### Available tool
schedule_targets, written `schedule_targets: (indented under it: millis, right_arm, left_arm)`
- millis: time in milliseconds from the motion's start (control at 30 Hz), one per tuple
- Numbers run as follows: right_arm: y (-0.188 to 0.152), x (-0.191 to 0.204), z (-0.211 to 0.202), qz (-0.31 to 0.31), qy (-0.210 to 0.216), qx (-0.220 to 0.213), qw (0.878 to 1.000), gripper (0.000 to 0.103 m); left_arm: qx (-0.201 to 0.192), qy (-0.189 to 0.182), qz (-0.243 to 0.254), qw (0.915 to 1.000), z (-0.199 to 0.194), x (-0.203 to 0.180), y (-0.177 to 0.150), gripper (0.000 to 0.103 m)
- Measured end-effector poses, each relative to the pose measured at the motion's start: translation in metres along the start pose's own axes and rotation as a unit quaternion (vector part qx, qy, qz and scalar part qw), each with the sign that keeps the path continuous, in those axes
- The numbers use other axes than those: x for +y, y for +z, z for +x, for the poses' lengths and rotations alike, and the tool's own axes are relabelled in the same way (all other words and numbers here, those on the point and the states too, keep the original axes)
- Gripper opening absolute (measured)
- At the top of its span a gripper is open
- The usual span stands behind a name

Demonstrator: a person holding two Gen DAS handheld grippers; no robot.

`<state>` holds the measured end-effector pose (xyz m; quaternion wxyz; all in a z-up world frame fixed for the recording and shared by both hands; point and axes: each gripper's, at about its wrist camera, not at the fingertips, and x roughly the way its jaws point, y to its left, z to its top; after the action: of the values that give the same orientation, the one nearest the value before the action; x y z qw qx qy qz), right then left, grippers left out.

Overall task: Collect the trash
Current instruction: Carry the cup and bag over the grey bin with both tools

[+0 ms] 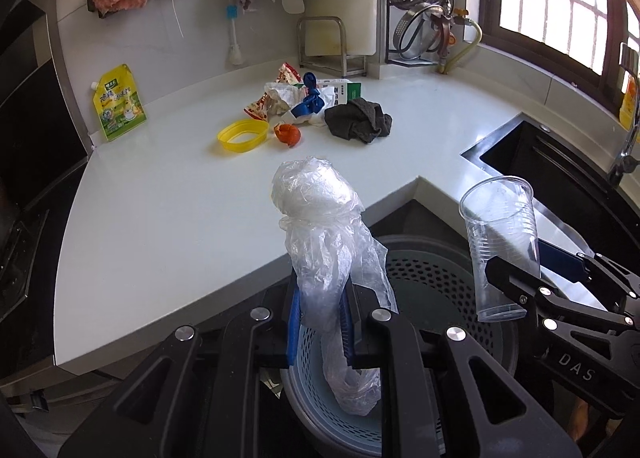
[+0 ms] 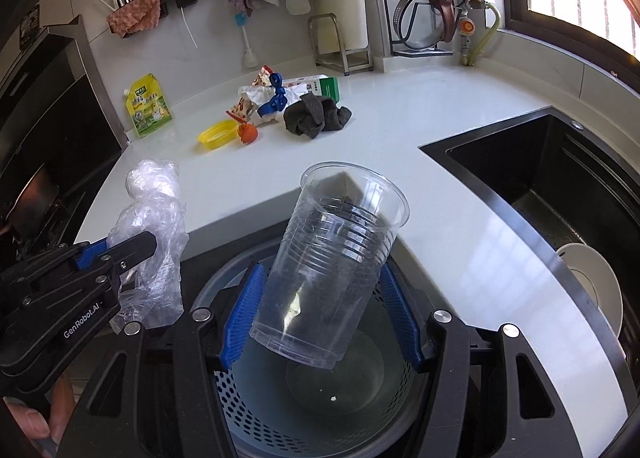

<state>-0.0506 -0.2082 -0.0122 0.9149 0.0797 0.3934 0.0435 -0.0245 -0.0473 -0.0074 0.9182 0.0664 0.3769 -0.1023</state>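
My left gripper [image 1: 320, 322] is shut on a crumpled clear plastic bag [image 1: 320, 218] and holds it above the perforated grey-blue trash basket [image 1: 432, 274]. My right gripper [image 2: 320, 310] is open; a clear plastic cup [image 2: 332, 258] hangs tilted between its blue pads [image 2: 244, 318], with a gap on the right side, over the same basket [image 2: 320, 418]. The cup also shows in the left wrist view [image 1: 500, 242], and the bag in the right wrist view [image 2: 156, 226]. More trash lies on the white counter [image 1: 180, 218]: wrappers and a carton [image 1: 304, 94], an orange scrap [image 1: 288, 134], a yellow lid [image 1: 242, 135].
A dark rag [image 1: 358, 120] lies by the trash pile. A yellow-green refill pouch [image 1: 118, 102] leans on the wall. A black sink [image 2: 552, 186] with a white plate [image 2: 592, 290] is to the right. Racks and hanging cloths line the back wall.
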Motion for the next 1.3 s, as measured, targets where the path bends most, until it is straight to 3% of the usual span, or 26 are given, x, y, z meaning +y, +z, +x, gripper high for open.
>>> schedule_targets:
  millis: [733, 1300]
  right_arm:
    - [-0.053, -0.007, 0.026, -0.008, -0.004, 0.065, 0.998, 0.058]
    - [-0.073, -0.019, 0.046, 0.007, 0.009, 0.079, 0.997, 0.058]
  left_arm:
    - [0.066, -0.025, 0.003, 0.9975, 0.048, 0.005, -0.047, 0.017]
    - [0.093, -0.043, 0.021, 0.9945, 0.075, -0.006, -0.067, 0.017]
